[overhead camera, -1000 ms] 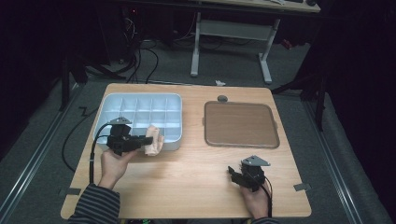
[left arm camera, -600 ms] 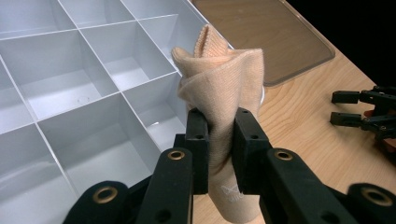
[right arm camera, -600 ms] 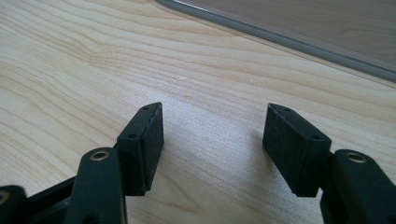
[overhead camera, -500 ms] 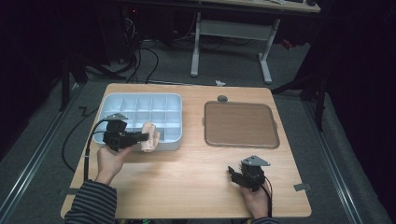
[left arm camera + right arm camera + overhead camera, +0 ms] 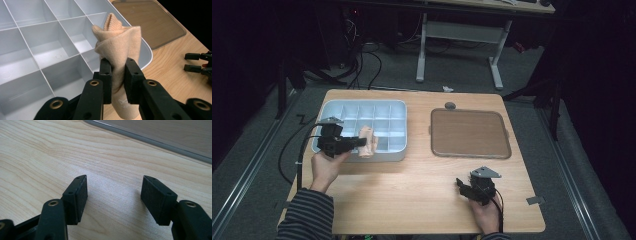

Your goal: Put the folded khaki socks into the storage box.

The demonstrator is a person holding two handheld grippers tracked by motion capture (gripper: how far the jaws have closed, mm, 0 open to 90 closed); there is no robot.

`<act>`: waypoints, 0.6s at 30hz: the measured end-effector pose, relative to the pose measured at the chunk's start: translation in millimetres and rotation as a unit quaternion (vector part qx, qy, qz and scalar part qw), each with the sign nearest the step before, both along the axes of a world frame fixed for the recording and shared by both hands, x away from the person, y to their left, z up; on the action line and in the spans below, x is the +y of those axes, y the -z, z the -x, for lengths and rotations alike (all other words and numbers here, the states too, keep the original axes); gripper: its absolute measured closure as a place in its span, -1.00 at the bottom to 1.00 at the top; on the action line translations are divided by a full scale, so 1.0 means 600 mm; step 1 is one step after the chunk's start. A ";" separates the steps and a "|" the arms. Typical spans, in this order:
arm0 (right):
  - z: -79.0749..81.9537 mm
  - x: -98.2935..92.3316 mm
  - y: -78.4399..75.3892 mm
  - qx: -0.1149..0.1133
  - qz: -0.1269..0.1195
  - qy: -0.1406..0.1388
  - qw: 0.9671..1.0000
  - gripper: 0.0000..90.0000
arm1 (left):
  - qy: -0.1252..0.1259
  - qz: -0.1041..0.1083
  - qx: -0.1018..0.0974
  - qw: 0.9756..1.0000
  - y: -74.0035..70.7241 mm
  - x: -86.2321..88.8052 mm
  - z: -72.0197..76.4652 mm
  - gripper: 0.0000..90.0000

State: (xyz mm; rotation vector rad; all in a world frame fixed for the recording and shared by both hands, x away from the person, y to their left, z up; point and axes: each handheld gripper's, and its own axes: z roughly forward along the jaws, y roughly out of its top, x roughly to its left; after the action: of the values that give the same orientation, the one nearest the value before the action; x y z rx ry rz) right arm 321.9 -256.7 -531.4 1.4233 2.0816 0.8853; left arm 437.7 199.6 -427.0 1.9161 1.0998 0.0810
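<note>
A rolled tan sock (image 5: 119,47) is pinched between the jaws of my left gripper (image 5: 117,68), which is shut on it. In the high view the left gripper (image 5: 360,143) holds the sock (image 5: 368,141) over the front edge of the pale blue compartment tray (image 5: 329,107). The tray's divided cells (image 5: 47,45) lie just behind the sock, with nothing in them. My right gripper (image 5: 113,195) stands open low over bare wood, nothing between its pads. It rests near the table's front right (image 5: 463,184).
A brown flat lid or mat (image 5: 469,132) lies right of the tray; its edge (image 5: 160,143) runs just beyond the right gripper. A small grey disc (image 5: 450,105) sits behind it. Dark floor, cables and a desk frame surround the wooden table (image 5: 412,190).
The left hand has carried the sock a little back and to the left, over the tray's front cells. The right gripper has stayed put.
</note>
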 end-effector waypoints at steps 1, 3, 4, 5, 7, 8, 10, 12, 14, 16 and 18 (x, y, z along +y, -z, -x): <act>0.000 0.000 0.000 0.000 0.000 0.000 1.000 -0.15 | -0.001 0.003 0.002 1.000 0.000 0.001 -0.004 0.75; 0.000 0.000 0.000 0.000 0.000 -0.001 1.000 -0.15 | -0.003 -0.001 0.007 1.000 0.001 0.002 -0.009 0.75; 0.000 0.000 0.000 0.000 0.000 0.000 1.000 -0.15 | -0.006 -0.006 0.008 1.000 0.002 0.002 -0.012 0.75; 0.000 0.000 0.000 0.000 0.000 0.000 1.000 -0.15 | -0.007 -0.006 0.009 1.000 0.001 0.002 -0.015 0.75; 0.000 0.000 0.000 0.000 0.000 0.000 1.000 -0.15 | -0.009 -0.010 0.009 1.000 0.000 0.001 -0.019 0.75; 0.000 0.000 0.000 0.000 0.000 -0.001 1.000 -0.15 | -0.009 -0.013 0.009 1.000 -0.001 -0.001 -0.022 0.75; 0.000 0.000 0.000 0.000 0.000 -0.001 1.000 -0.15 | -0.011 -0.008 0.009 1.000 -0.001 -0.001 -0.025 0.75; 0.000 0.000 0.000 0.000 0.000 -0.001 1.000 -0.15 | -0.012 -0.008 0.009 1.000 0.000 -0.001 -0.026 0.75; 0.000 0.000 0.000 0.000 0.000 -0.001 1.000 -0.15 | -0.017 -0.011 0.015 1.000 0.005 0.002 -0.032 0.75; 0.000 0.000 0.000 0.000 0.000 -0.001 1.000 -0.15 | -0.019 -0.010 0.017 1.000 0.006 0.004 -0.034 0.75; 0.000 0.000 0.000 0.000 0.000 -0.001 1.000 -0.15 | -0.021 -0.006 0.018 1.000 0.006 0.006 -0.036 0.75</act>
State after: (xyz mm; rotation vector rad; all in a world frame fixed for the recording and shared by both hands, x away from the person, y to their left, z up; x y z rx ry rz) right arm 322.1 -256.9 -531.5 1.4200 2.0838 0.8858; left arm 459.3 203.4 -430.7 1.9120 1.1671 0.0778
